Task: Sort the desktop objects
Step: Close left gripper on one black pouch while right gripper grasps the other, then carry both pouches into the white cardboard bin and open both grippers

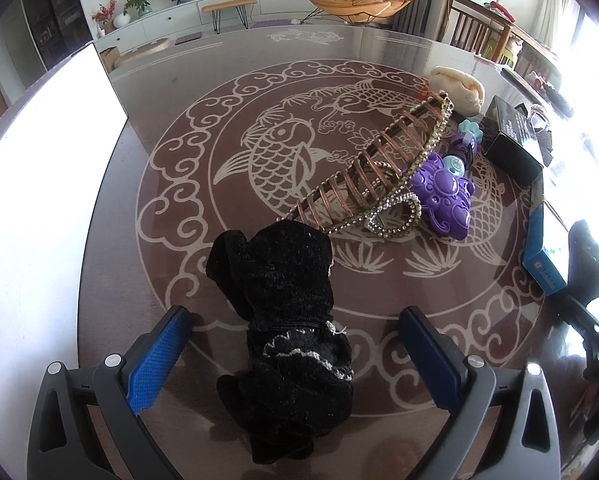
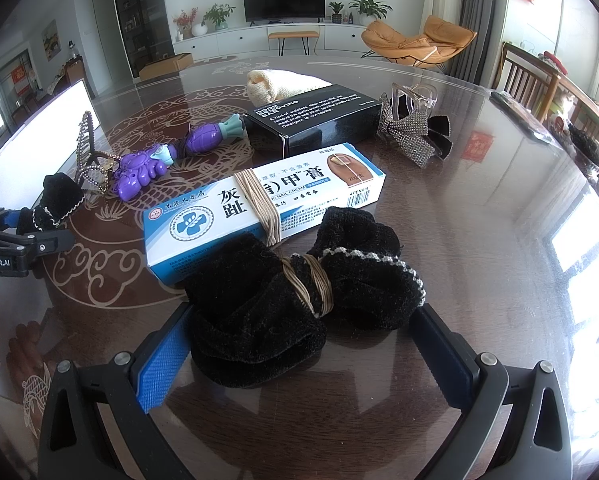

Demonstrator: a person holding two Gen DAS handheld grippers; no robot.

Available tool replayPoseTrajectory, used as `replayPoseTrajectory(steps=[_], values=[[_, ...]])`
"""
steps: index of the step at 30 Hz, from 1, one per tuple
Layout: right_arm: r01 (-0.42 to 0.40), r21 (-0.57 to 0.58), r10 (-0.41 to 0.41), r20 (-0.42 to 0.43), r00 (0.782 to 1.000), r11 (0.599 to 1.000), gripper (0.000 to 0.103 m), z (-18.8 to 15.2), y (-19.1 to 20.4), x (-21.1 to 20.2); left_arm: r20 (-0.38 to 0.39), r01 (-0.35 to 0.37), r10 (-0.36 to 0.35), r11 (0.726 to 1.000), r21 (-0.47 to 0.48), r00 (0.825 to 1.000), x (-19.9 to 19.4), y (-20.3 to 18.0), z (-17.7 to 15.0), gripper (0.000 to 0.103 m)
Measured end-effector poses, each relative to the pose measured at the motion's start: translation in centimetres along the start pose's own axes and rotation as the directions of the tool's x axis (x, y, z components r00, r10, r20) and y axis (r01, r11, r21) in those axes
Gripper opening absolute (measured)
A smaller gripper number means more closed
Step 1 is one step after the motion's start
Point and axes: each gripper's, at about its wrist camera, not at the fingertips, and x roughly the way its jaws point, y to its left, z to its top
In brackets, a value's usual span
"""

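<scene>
Lettering first, left to right in the right wrist view: "GenRobot.AI" on the left gripper [image 2: 23, 226] at the frame's left edge; Chinese characters, "NAIL CREAM" and "APENXIA" on a blue-and-white carton [image 2: 259, 208] with a tan elastic band round its middle; small white print, partly legible ("…stainless steel soap…", "Detergent is not needed"), on a black box [image 2: 315, 120] behind it. Seen only here: rhinestone bow clip [image 2: 415, 134] to the right of the black box, and a black velvet scrunchie [image 2: 299, 300] wound with tan cord, touching the carton's near side, lying between the spread fingers of the right gripper [image 2: 299, 340], not pinched.

Left wrist view, left to right: white sheet [image 1: 47, 168] at the table edge; second black scrunchie [image 1: 287, 340] on the fish-patterned glass table [image 1: 227, 92], between the wide-apart blue pads [image 1: 159, 360] of the left gripper [image 1: 295, 356], untouched. Beyond it, beaded hair comb [image 1: 379, 172] propped at a tilt, purple toy [image 1: 447, 196] beside it, cream cloth bundle [image 1: 459, 88] farther back.
</scene>
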Motion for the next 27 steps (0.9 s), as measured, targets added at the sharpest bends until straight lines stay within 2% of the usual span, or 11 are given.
replayPoseTrajectory(steps=[2, 4, 6, 7, 10, 14, 16, 18, 20, 24, 27], values=[[0.0, 0.0, 0.0, 0.0, 1.0, 1.0, 0.103, 0.0, 0.0, 0.0, 0.016, 0.013, -0.013, 1.0, 0.028, 1.0, 0.0, -0.1, 0.0, 0.1], [-0.011, 0.002, 0.011, 0.003, 1.0, 1.0, 0.103, 0.0, -0.1, -0.1, 0.05, 0.016, -0.019, 0.998, 0.055, 0.999, -0.7, -0.5, -0.4, 0.075], [-0.036, -0.036, 0.034, -0.058, 0.998, 0.999, 0.103, 0.3, -0.3, -0.1, 0.066, 0.022, -0.025, 0.999, 0.048, 0.998, -1.3, -0.6, -0.8, 0.038], [-0.057, -0.012, 0.056, -0.089, 0.994, 0.998, 0.103, 0.6, -0.8, -0.2, 0.072, 0.036, -0.039, 0.999, 0.036, 0.997, -1.6, -0.5, -1.1, 0.035], [-0.169, 0.112, 0.179, -0.084, 0.98, 0.979, 0.103, 0.9, -2.8, -1.1, 0.1, 0.077, -0.076, 0.997, -0.004, 0.992, -2.6, -0.3, -2.7, 0.035], [-0.145, 0.037, 0.148, -0.113, 0.982, 0.989, 0.102, 1.4, -2.4, -0.8, 0.104, 0.119, -0.117, 0.993, -0.01, 0.988, -3.7, -0.3, -5.1, 0.035], [-0.177, -0.006, 0.176, -0.104, 0.979, 0.984, 0.098, 1.4, -1.6, -1.0, 0.106, 0.122, -0.121, 0.992, -0.003, 0.987, -4.0, -0.2, -6.0, 0.035], [-0.154, -0.069, 0.146, -0.106, 0.984, 0.986, 0.069, 1.2, -0.5, -0.9, 0.118, 0.144, -0.141, 0.989, -0.019, 0.983, -4.7, 0.1, -6.8, 0.035], [-0.169, -0.087, 0.161, -0.085, 0.983, 0.982, 0.024, 1.2, -0.1, -1.1, 0.145, 0.187, -0.178, 0.981, -0.052, 0.973, -6.1, 1.0, -7.6, 0.035], [-0.182, -0.023, 0.18, -0.072, 0.981, 0.983, 0.02, 1.6, 0.2, -3.7, 0.23, 0.262, -0.238, 0.962, -0.08, 0.944, -10.8, 2.7, -8.5, 0.035], [-0.239, -0.059, 0.237, -0.038, 0.971, 0.969, 0.02, 3.1, 2.8, -7.6, 0.306, 0.3, -0.259, 0.95, -0.092, 0.916, -15.8, 5.2, -8.5, 0.035]])
